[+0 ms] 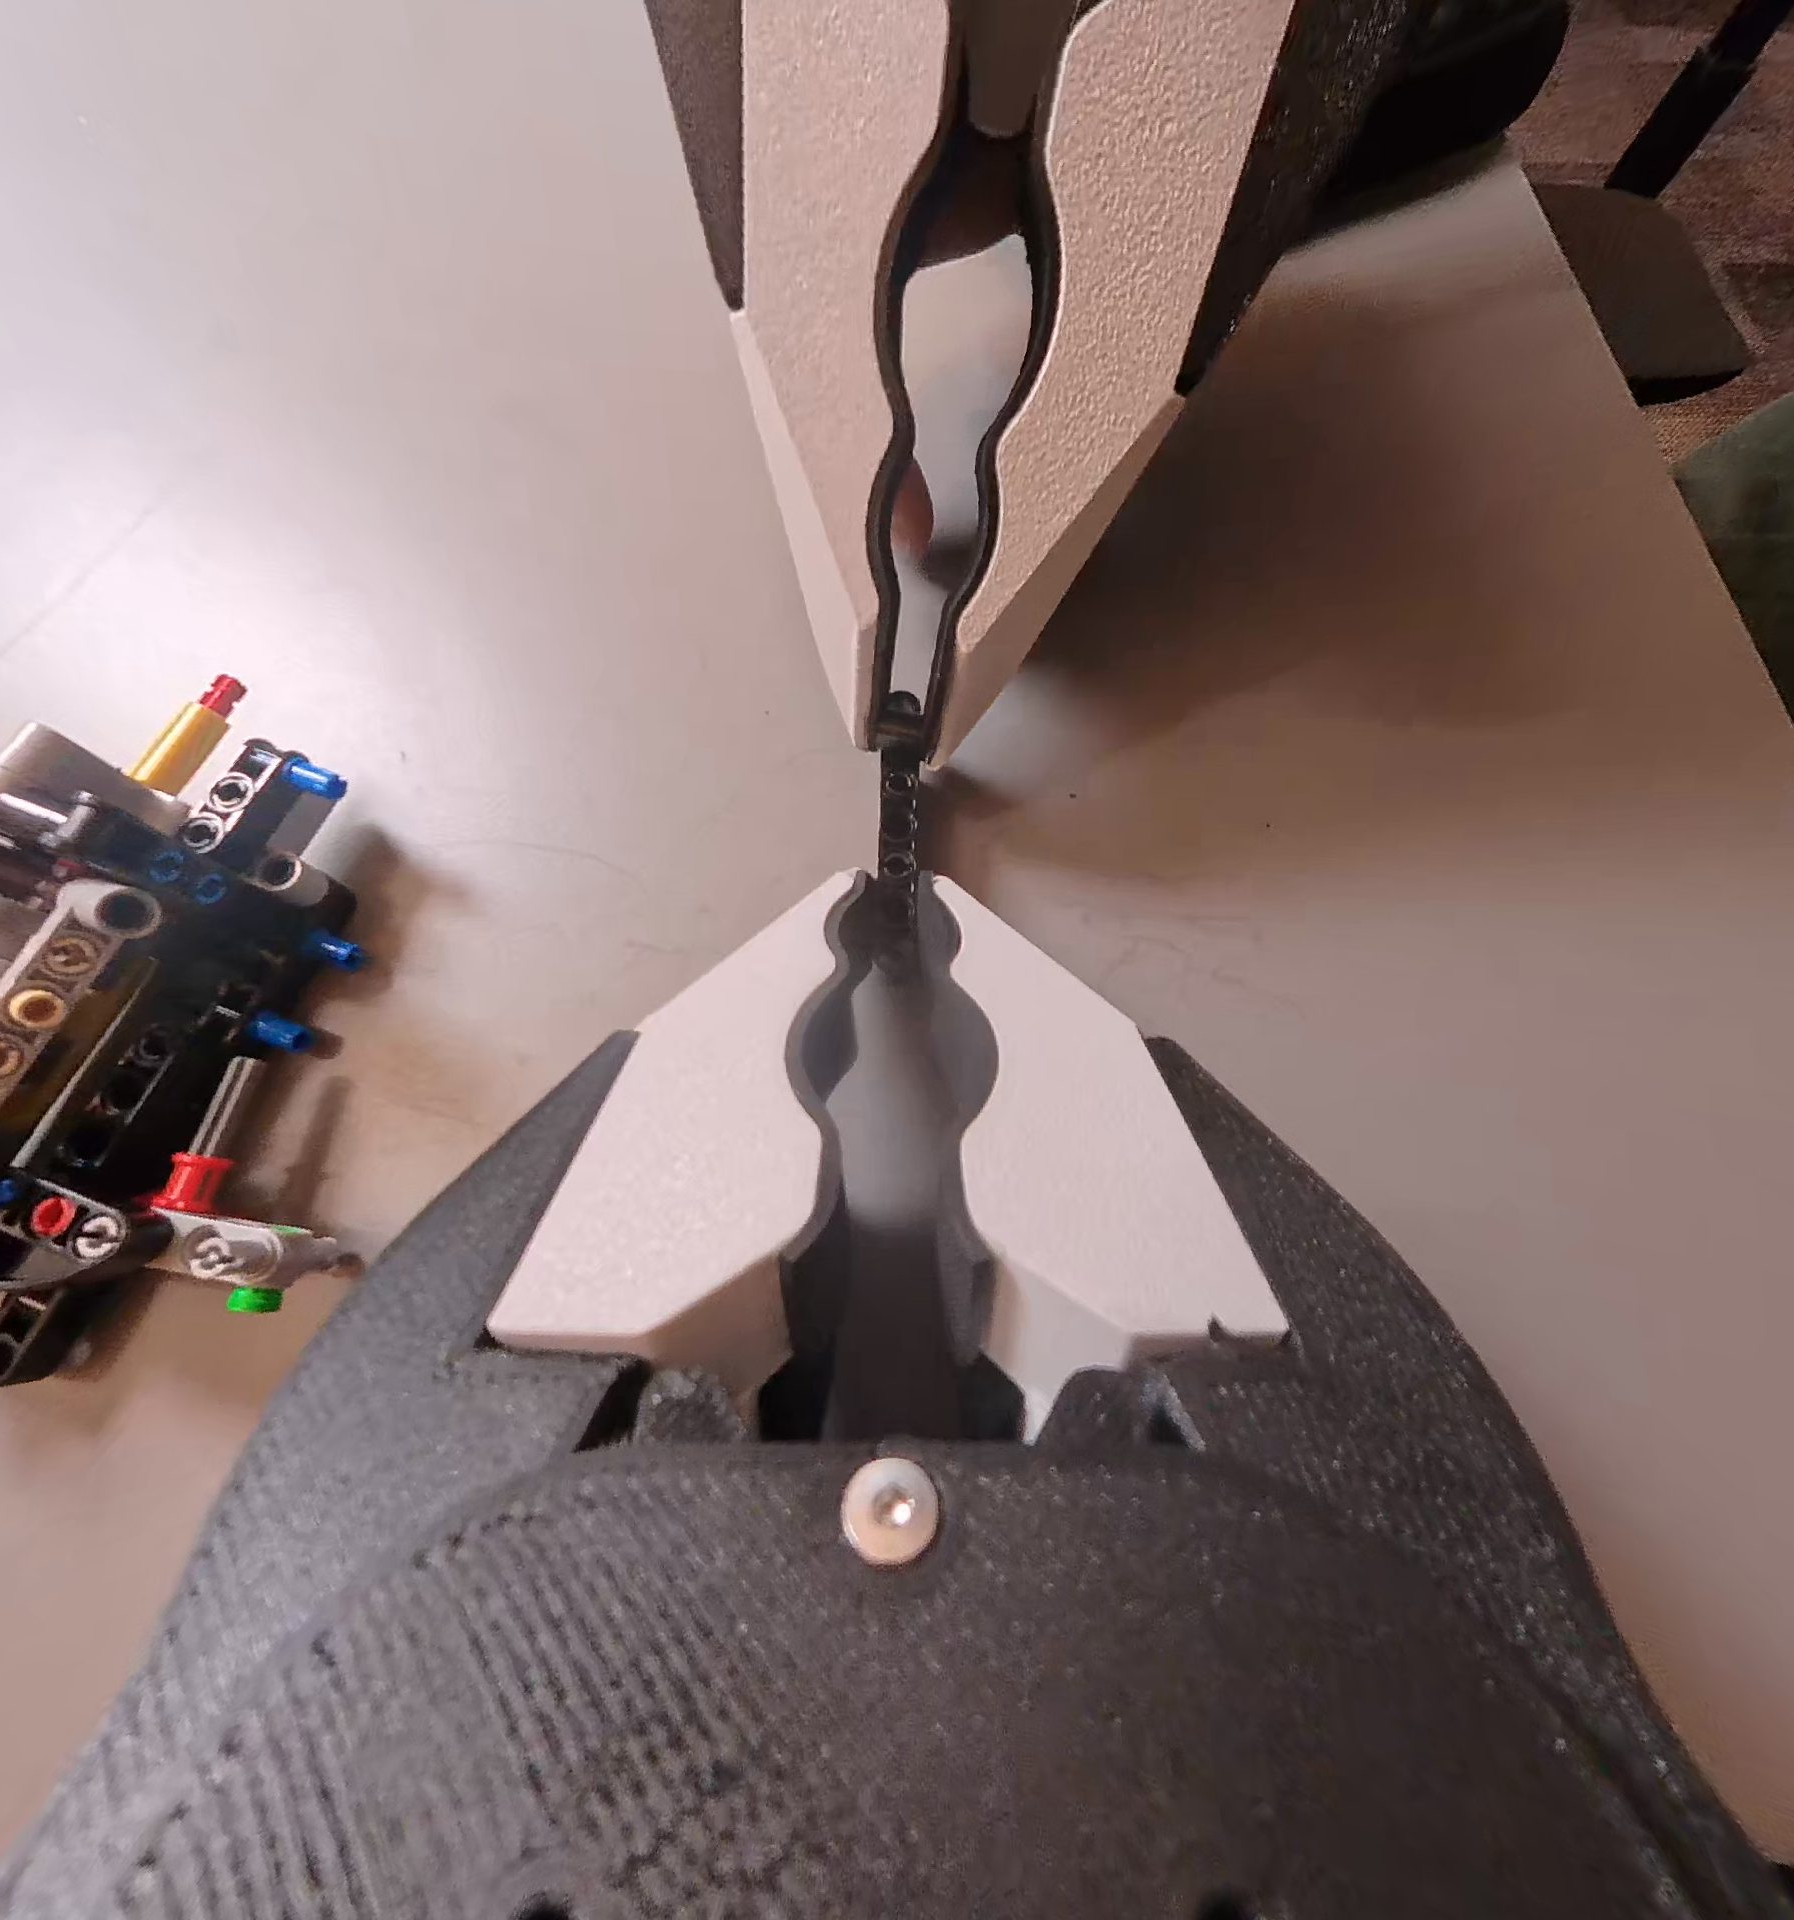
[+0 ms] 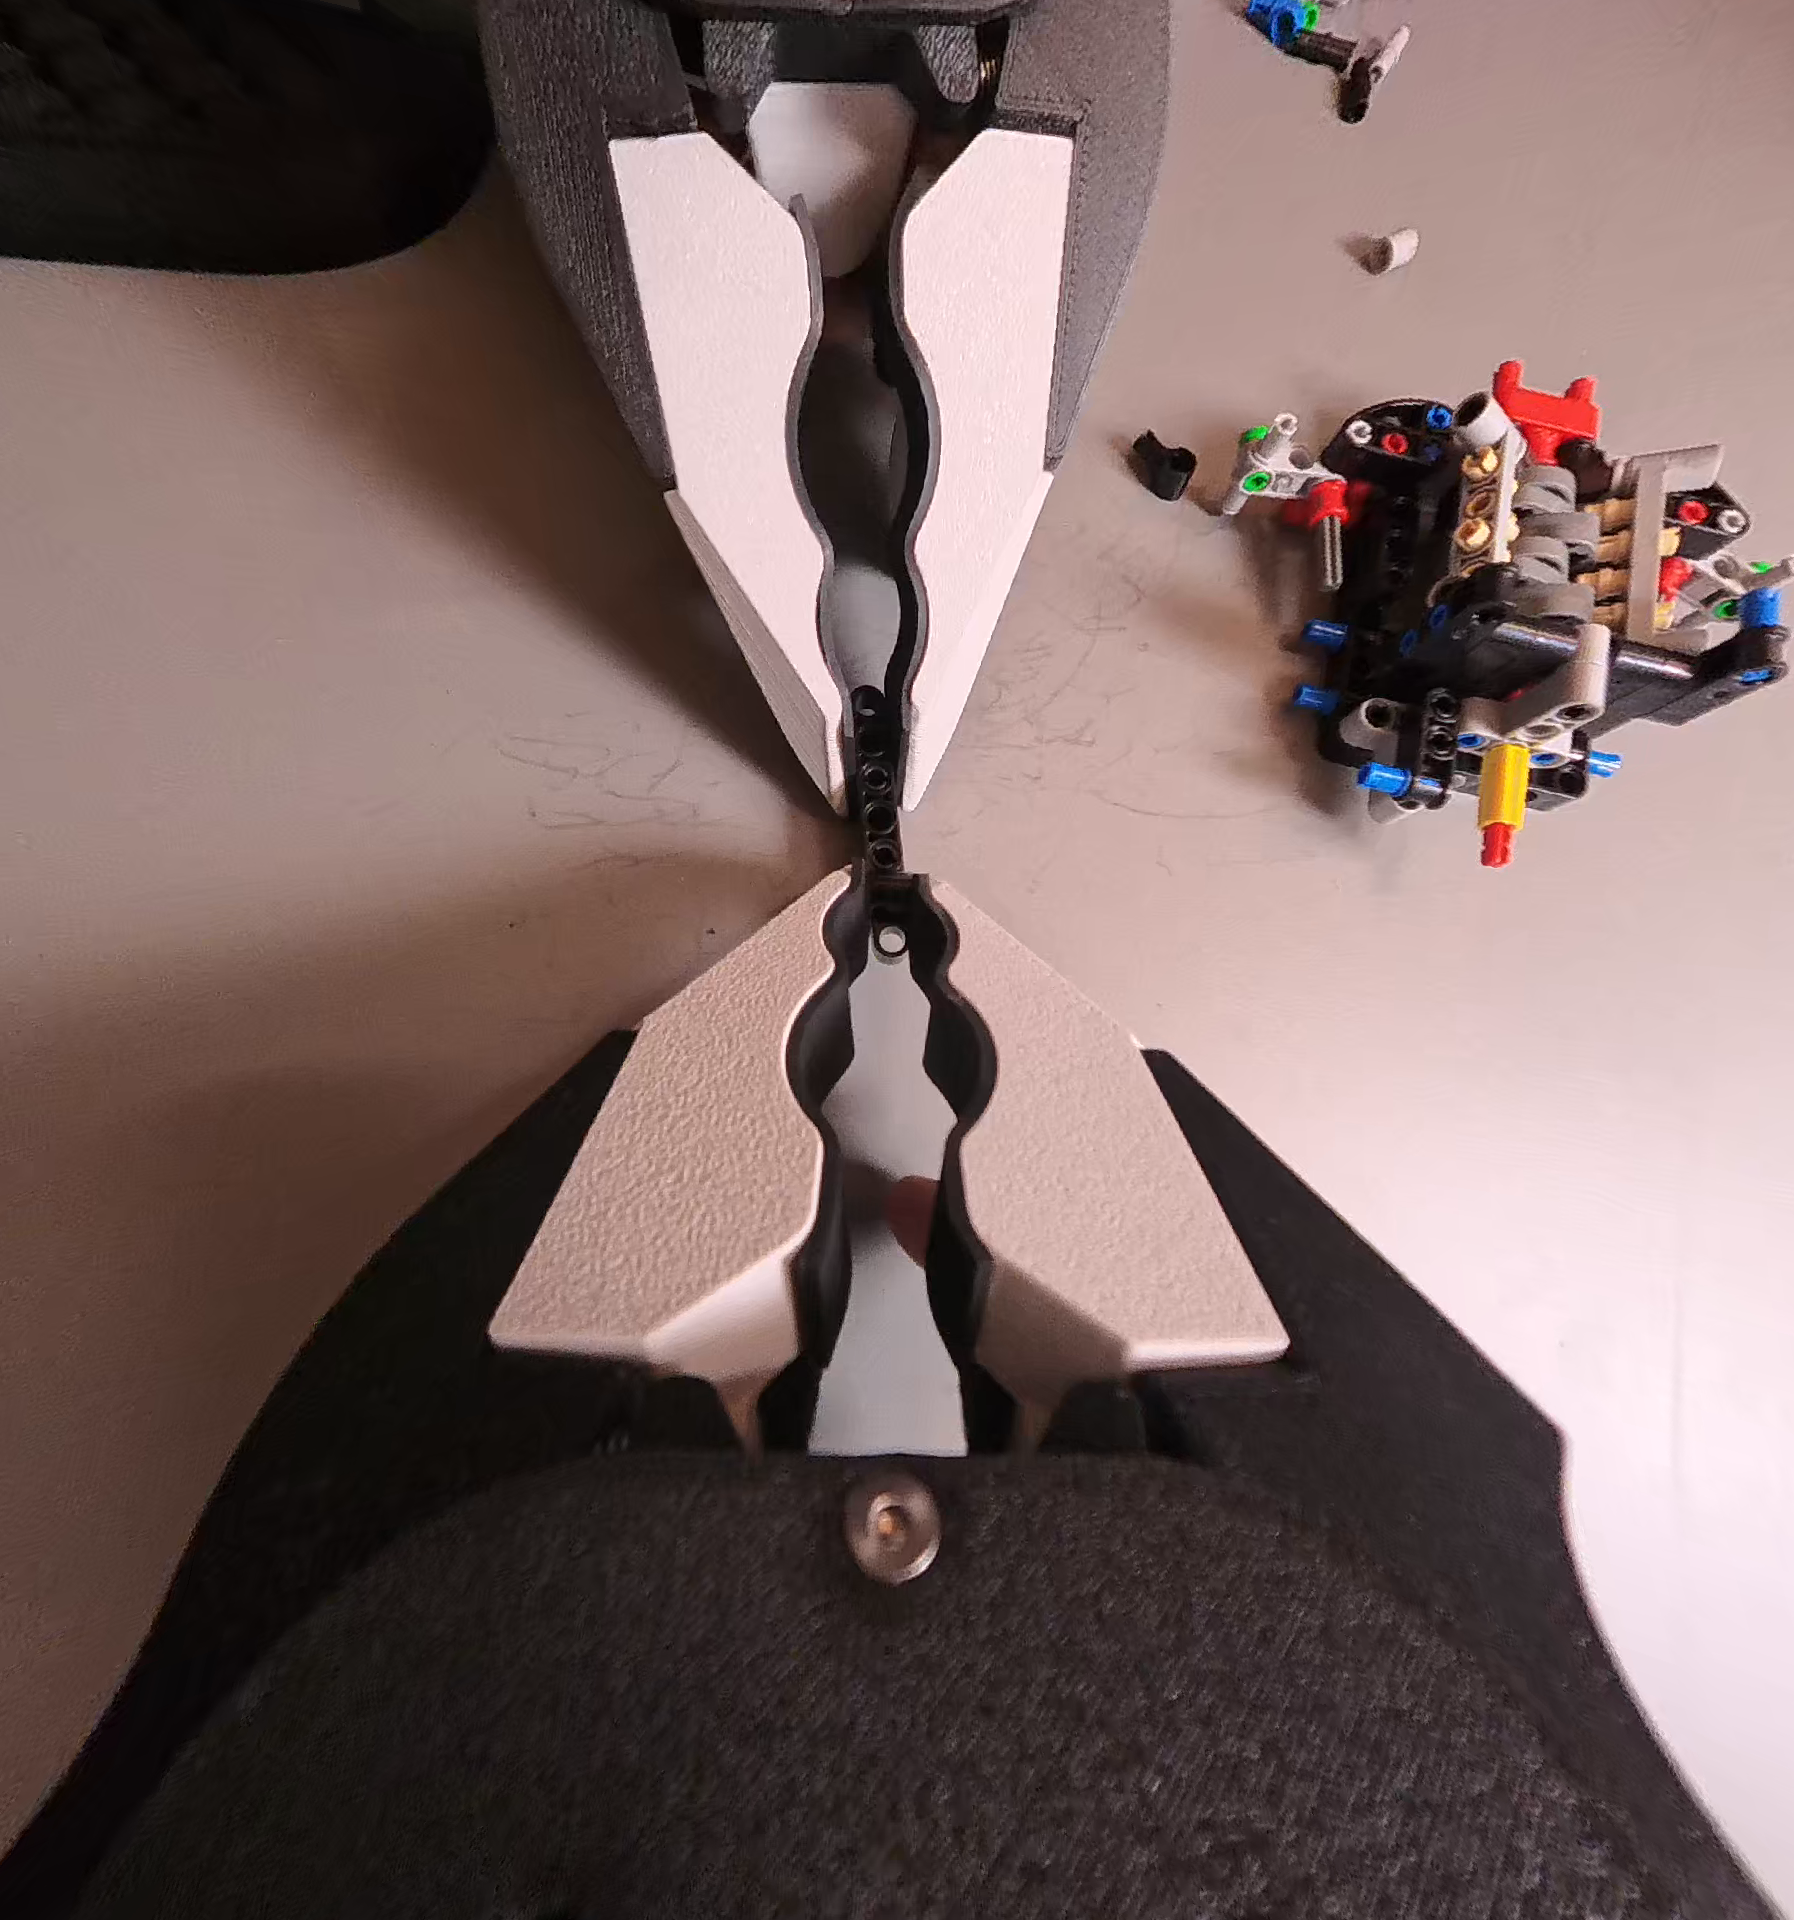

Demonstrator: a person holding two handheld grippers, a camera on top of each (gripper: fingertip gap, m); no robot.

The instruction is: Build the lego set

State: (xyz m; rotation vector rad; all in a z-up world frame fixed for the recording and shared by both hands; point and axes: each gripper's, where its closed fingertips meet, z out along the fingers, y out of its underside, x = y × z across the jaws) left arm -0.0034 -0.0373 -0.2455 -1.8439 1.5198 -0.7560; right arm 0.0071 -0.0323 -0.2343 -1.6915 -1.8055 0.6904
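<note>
Both grippers face each other tip to tip and hold one thin black beam with holes (image 1: 898, 831) between them, above the table. My left gripper (image 1: 895, 902) is shut on its near end; the right gripper (image 1: 903, 732) grips the far end. In the right wrist view my right gripper (image 2: 888, 896) is shut on the beam (image 2: 879, 800), and the left gripper (image 2: 877, 790) holds the other end. The partly built lego model (image 1: 93, 1039) lies on the table at the left; it shows in the right wrist view (image 2: 1537, 613) at the upper right.
A small black piece (image 2: 1165, 464) lies left of the model. A grey peg (image 2: 1384, 249) and a small cluster of loose parts (image 2: 1334, 47) lie farther back. The table edge (image 1: 1641, 416) runs at the upper right, with dark chairs beyond. My left and right fingertips are right by each other.
</note>
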